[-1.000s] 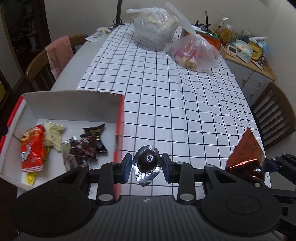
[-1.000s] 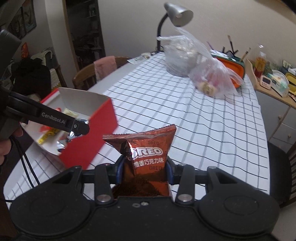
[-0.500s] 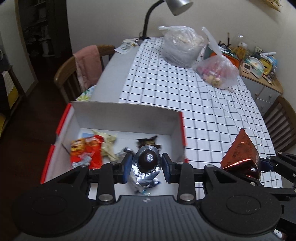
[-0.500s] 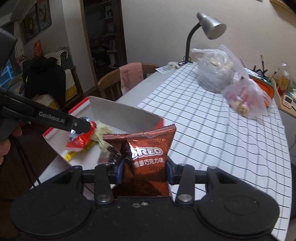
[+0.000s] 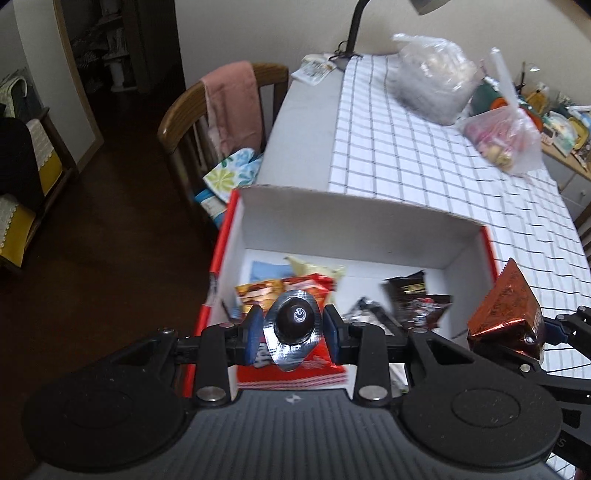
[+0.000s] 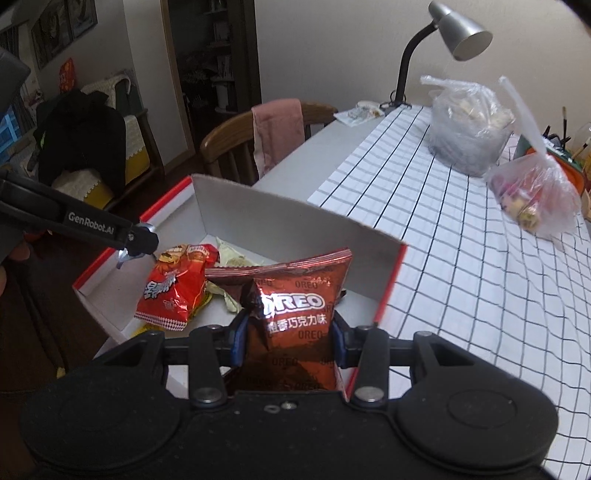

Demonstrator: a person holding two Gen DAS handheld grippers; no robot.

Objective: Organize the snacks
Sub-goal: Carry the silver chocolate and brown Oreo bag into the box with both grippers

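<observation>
The lower part of the Oreo packet [image 6: 291, 325] is hidden behind the right gripper's body; in the left wrist view only its corner is seen. The red snack bag [image 5: 295, 363] in the box [image 5: 354, 229] is largely covered by the foil-wrapped chocolate [image 5: 293, 326]; its print cannot be read there. The lamp [image 5: 428, 5] is cut off by the top edge; the contents of the plastic bags [image 5: 432, 77] are blurred; the items on the side cabinet [image 5: 565, 125] are too small to be told apart.

Both wrist views look down from close above the red box [image 5: 465, 236] [image 6: 391, 284], sharing the checkered table [image 5: 424, 155] [image 6: 461, 240] beyond.
</observation>
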